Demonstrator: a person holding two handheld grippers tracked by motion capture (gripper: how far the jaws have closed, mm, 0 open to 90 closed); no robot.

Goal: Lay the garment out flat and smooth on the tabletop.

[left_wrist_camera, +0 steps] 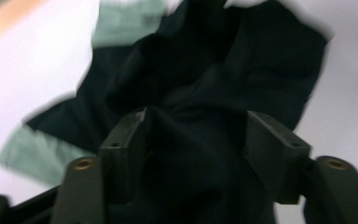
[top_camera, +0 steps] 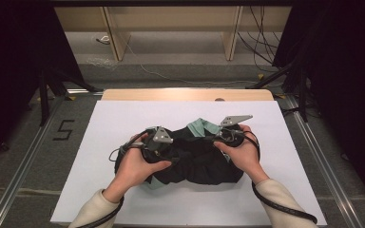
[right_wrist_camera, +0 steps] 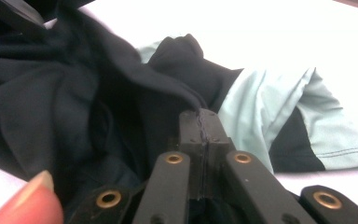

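White sheeting (top_camera: 123, 118) covers the table under me, with a strip of pale wood (top_camera: 185, 94) showing at its far edge and grey floor beyond; on the sheet lies a crumpled black garment (top_camera: 197, 161) with mint-green panels, bunched between my two hands near the middle of the surface. My left gripper (left_wrist_camera: 193, 140) sits over the left part of the heap; its jaws stand apart, and dark cloth bulges up in the gap between them without either pad pressing it, so I am not clamping anything there; the picture from that gripper is blurred. A green sleeve edge (left_wrist_camera: 37, 154) lies out to the left of those jaws, another green patch (left_wrist_camera: 126, 21) farther off. My right gripper (right_wrist_camera: 200, 123) is at the right part of the heap; its jaws are pressed flat together, their tips at a fold of the black cloth, though I cannot tell whether any fabric is pinched in the seam; just right of them spreads a mint-green sleeve (right_wrist_camera: 279, 116) on the white sheet; my fingertip (right_wrist_camera: 25, 200) shows low at the left.
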